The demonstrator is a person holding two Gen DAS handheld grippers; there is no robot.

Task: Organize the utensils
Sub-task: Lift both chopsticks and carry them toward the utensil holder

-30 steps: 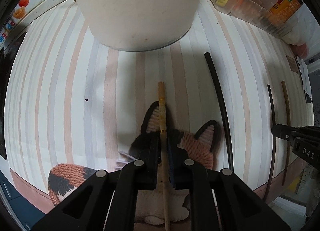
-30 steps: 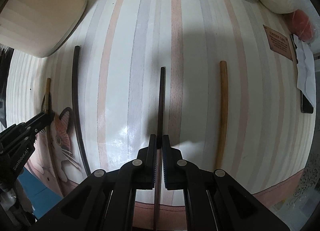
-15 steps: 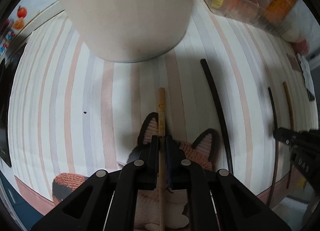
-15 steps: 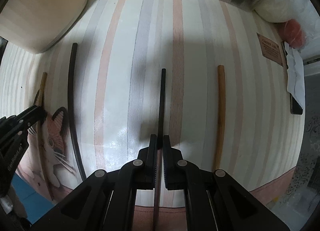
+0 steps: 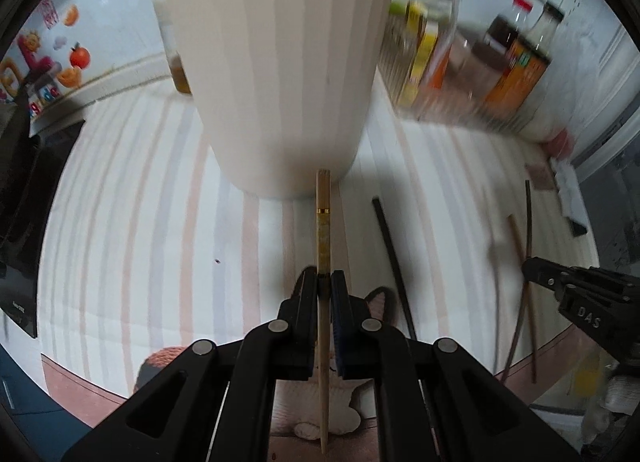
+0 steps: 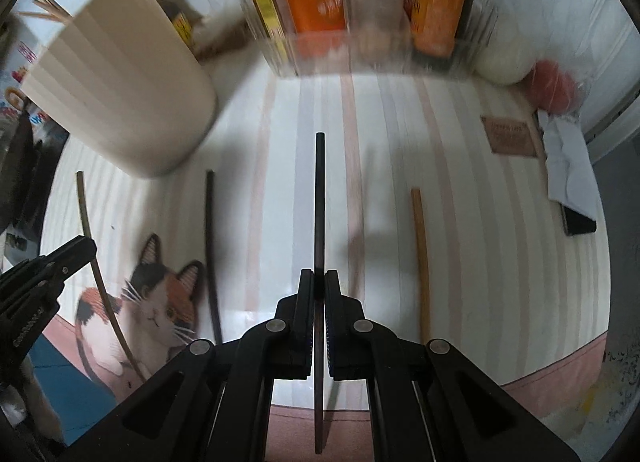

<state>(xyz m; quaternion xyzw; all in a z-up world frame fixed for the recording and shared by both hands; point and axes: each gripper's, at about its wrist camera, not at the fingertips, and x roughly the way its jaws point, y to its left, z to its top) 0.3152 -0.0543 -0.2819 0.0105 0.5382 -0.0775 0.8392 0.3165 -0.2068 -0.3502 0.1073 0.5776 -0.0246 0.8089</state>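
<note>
While both chopsticks hang clear of the striped table [image 6: 460, 165], the left tongs [image 5: 325, 282] pinch a wooden chopstick [image 5: 323, 229] and the right tongs [image 6: 319, 282] a black chopstick [image 6: 319, 197]; light, stiff, probably slick, so mid-shaft grips suit the holder [image 5: 280, 73].

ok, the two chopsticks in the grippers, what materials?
Left one, light chopstick: likely bamboo or wood, pale tan and matte, with a gold-coloured band.
Right one, dark chopstick: uniformly near-black, smooth; could be plastic, alloy or lacquered wood, unclear.

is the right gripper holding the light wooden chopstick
No, the right gripper is shut on a dark chopstick; a light wooden chopstick lies on the table beside it.
</note>
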